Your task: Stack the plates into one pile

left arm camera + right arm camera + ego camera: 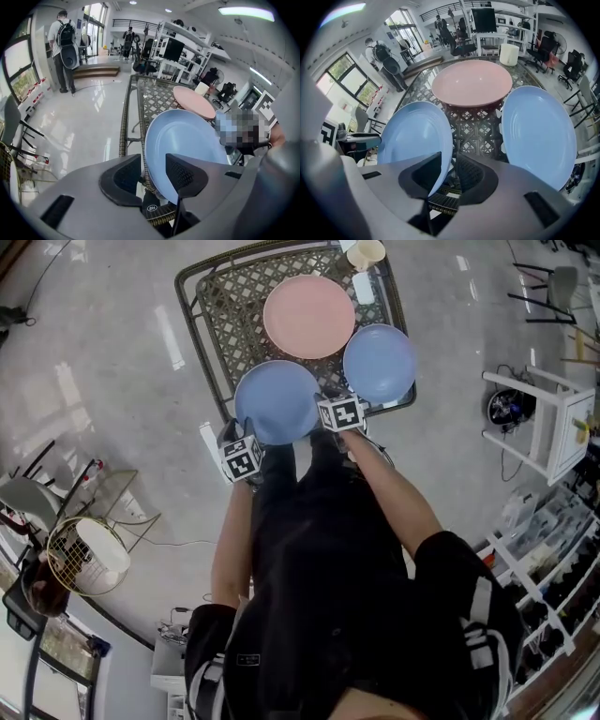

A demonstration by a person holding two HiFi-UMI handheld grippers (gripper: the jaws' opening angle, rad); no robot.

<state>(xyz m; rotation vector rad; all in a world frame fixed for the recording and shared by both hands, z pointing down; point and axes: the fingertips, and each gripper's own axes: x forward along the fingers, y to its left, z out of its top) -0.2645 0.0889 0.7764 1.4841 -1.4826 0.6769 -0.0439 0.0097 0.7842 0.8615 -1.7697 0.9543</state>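
Holds the left gripper (pixel 152 178) with jaws wide apart, astride the near-left rim of the closest blue plate (pixel 277 401) without pressing on it. Holds the right gripper (pixel 447 177) with jaws parted too, astride the same plate's near-right rim and not clamped. Has all three plates unstacked on the lattice table (pixel 220 315), with the closest blue plate at its near edge, a second blue plate (pixel 380 362) just right of it, and a pink plate (pixel 308 316) beyond, between the two.
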